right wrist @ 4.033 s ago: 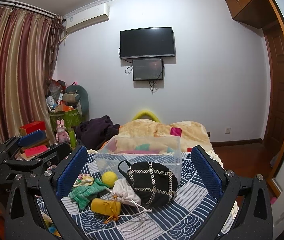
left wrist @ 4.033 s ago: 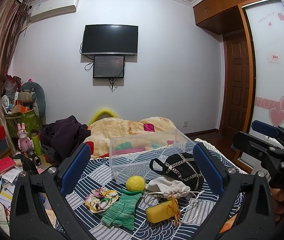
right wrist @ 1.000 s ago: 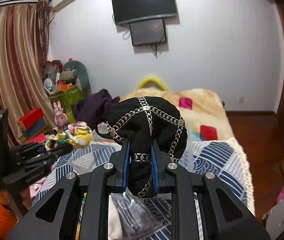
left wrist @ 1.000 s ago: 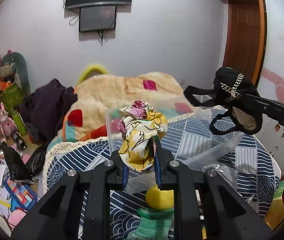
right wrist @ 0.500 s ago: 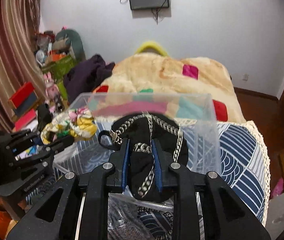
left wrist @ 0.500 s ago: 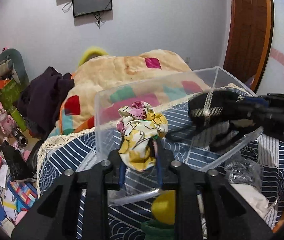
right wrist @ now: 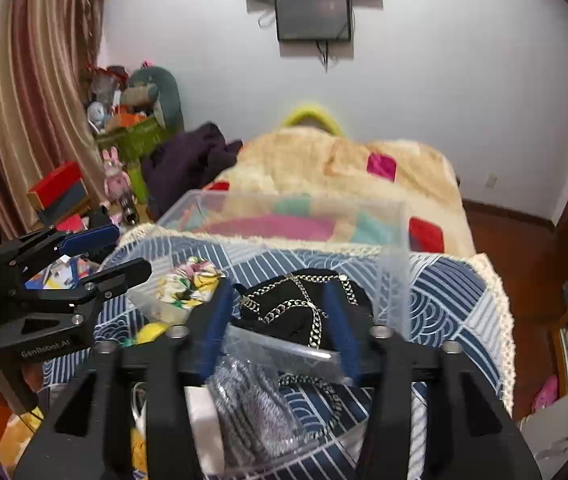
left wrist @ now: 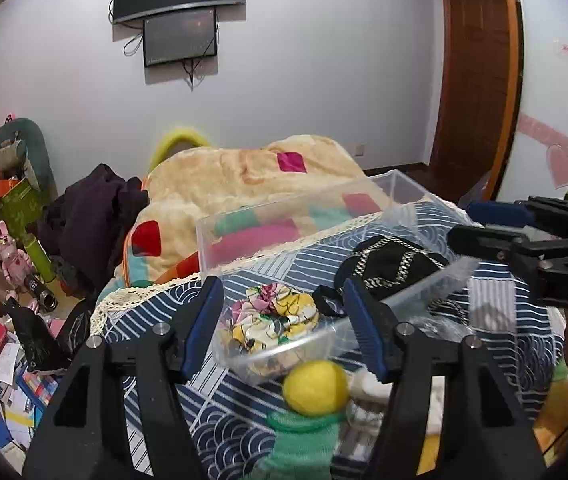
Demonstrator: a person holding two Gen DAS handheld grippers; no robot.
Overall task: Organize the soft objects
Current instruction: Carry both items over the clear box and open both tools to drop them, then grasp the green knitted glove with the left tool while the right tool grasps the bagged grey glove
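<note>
Both grippers, left (left wrist: pixel 284 312) and right (right wrist: pixel 278 320), gape wide and empty over the clear bin (left wrist: pixel 404 188); floral cloth (left wrist: pixel 274 316) lies inside at 9 o'clock of the black bag (left wrist: pixel 392 266).

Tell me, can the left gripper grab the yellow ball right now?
Probably yes. The yellow ball lies uncovered outside the clear box, just below the open left gripper, whose fingers hold nothing.

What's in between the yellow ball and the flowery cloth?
The see-through wall of the clear box. The flowery cloth lies inside; the yellow ball sits just outside. The left wrist view shows it.
</note>
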